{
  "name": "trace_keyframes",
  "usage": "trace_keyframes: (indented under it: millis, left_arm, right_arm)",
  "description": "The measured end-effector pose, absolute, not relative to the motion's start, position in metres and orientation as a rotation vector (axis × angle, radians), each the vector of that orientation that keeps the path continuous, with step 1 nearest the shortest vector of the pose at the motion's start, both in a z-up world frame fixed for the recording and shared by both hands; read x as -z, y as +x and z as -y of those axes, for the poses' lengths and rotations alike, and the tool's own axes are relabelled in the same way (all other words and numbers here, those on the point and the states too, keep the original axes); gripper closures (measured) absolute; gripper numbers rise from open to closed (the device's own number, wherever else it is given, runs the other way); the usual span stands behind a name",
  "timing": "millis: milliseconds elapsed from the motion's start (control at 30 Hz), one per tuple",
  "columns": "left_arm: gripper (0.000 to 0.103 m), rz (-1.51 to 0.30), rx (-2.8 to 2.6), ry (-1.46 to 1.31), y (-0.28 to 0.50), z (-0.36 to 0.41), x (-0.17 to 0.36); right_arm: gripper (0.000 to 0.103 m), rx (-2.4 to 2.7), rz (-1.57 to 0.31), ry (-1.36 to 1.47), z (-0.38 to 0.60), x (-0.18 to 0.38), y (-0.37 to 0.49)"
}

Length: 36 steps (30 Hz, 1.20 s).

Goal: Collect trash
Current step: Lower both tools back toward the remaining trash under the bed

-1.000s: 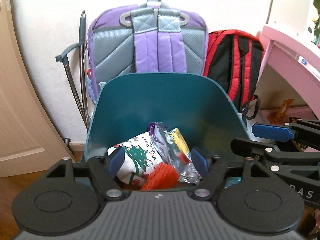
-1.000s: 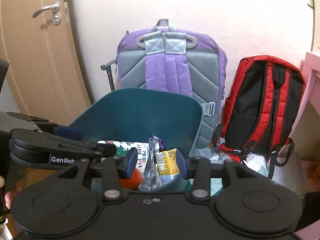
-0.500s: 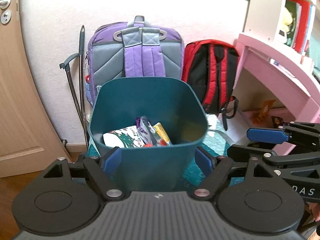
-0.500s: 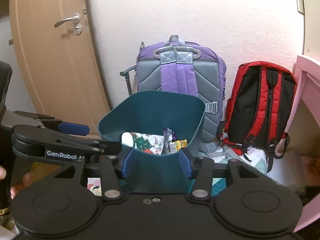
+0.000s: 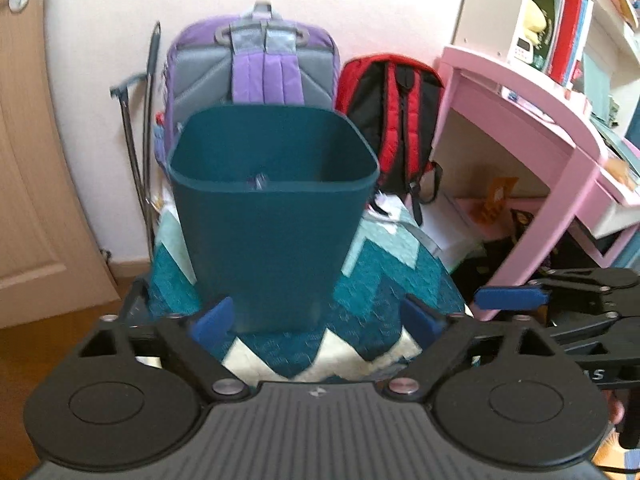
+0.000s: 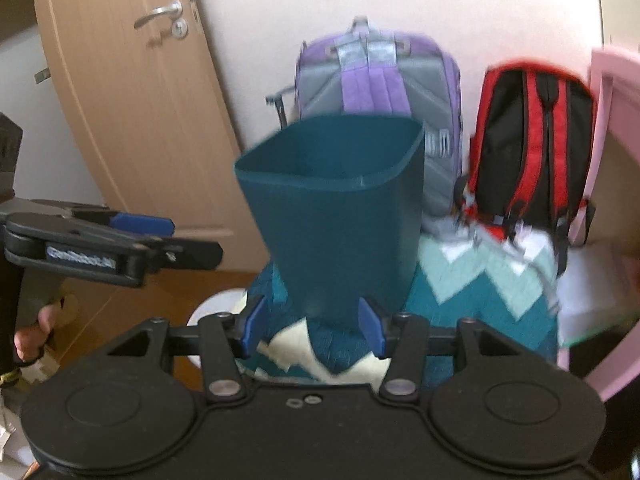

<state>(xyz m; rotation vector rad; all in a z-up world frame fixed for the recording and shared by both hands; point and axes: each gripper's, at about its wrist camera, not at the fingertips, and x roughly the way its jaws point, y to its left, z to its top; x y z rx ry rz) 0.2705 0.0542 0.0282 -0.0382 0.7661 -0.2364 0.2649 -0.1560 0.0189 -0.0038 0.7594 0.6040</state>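
Note:
A dark teal trash bin stands upright on a teal and white zigzag rug; it also shows in the right wrist view. Only a sliver of a clear wrapper shows above its rim; the rest of the trash inside is hidden. My left gripper is open and empty, low in front of the bin's base. My right gripper is open and empty, also low in front of the bin. Each gripper shows in the other's view, the right and the left.
A purple and grey backpack and a red and black backpack lean on the wall behind the bin. A pink desk with shelves stands at right. A wooden door is at left. A folded metal cane leans by the wall.
Both grippers have pulled back and down from above the bin. The trash seen inside the bin before is now hidden below its rim. Both stay open and empty.

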Motion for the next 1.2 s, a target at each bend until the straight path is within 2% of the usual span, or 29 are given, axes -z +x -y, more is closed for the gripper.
trace_keyframes:
  millis: [267, 800, 1200]
  left_arm:
    - [0.002, -0.873, 0.256, -0.032, 0.265, -0.062, 0.067]
    - [0.002, -1.2, 0.211, 0.077, 0.321, -0.074, 0.309]
    - [0.002, -1.305, 0.272, 0.185, 0.346, -0.068, 0.456]
  right_arm:
    - [0.052, -0.595, -0.937, -0.014, 0.158, 0.082, 0.261]
    - [0.053, -0.548, -1.226, -0.038, 0.133, 0.301, 0.287]
    - [0.053, -0.646, -1.351, -0.284, 0.085, 0.436, 0.295]
